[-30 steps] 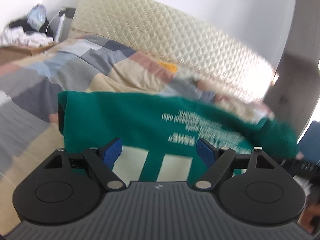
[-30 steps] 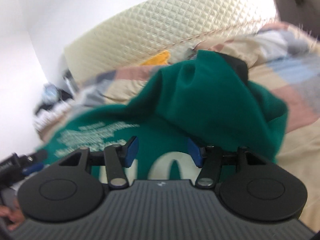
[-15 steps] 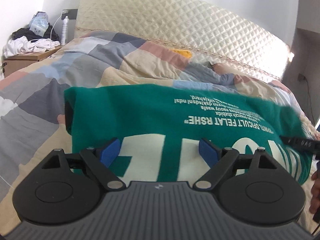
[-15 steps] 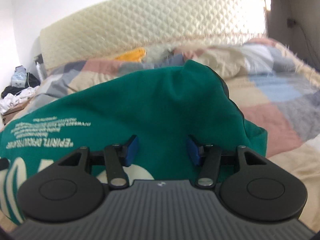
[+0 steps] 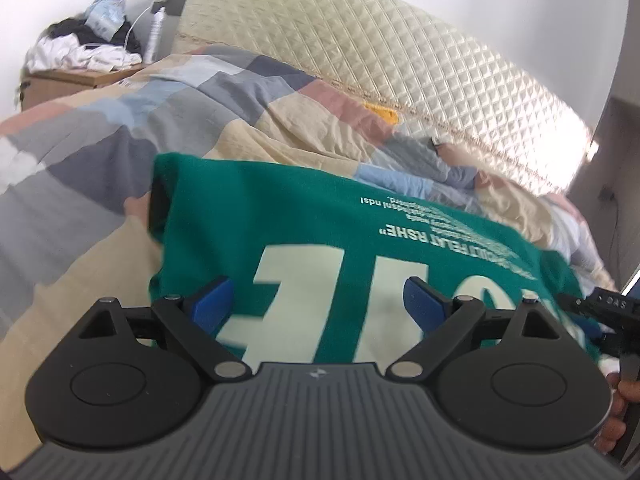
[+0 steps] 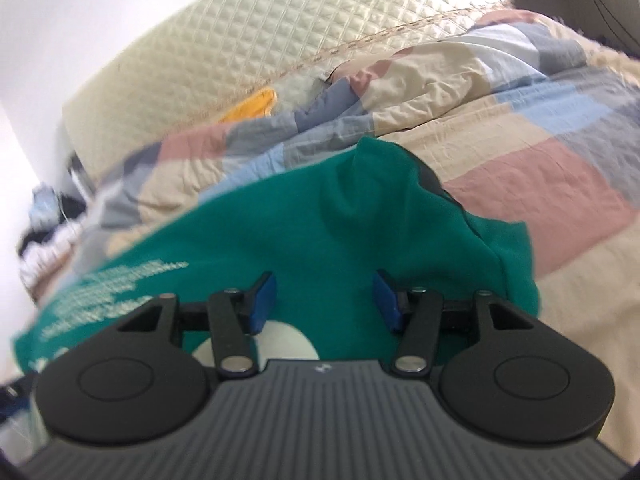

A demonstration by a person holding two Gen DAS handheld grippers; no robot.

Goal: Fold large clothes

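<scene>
A large green sweatshirt [image 5: 304,232] with big cream letters and small white text lies spread on the bed. My left gripper [image 5: 320,304] is open and empty, just above its near left part. In the right wrist view the same sweatshirt [image 6: 320,220] has a bunched, raised fold at its right end. My right gripper [image 6: 323,300] is open and empty over that end. The right gripper's body [image 5: 612,312] and the hand holding it show at the right edge of the left wrist view.
The sweatshirt lies on a patchwork quilt [image 5: 120,128] of beige, grey, blue and pink squares. A quilted cream headboard [image 5: 380,48] runs behind. A bedside table [image 5: 76,76] with piled clothes and a bottle stands at the far left.
The sweatshirt went from lifted and blurred to lying flat on the quilt. Both grippers stay open; the right view has tilted and dropped closer to the bunched end.
</scene>
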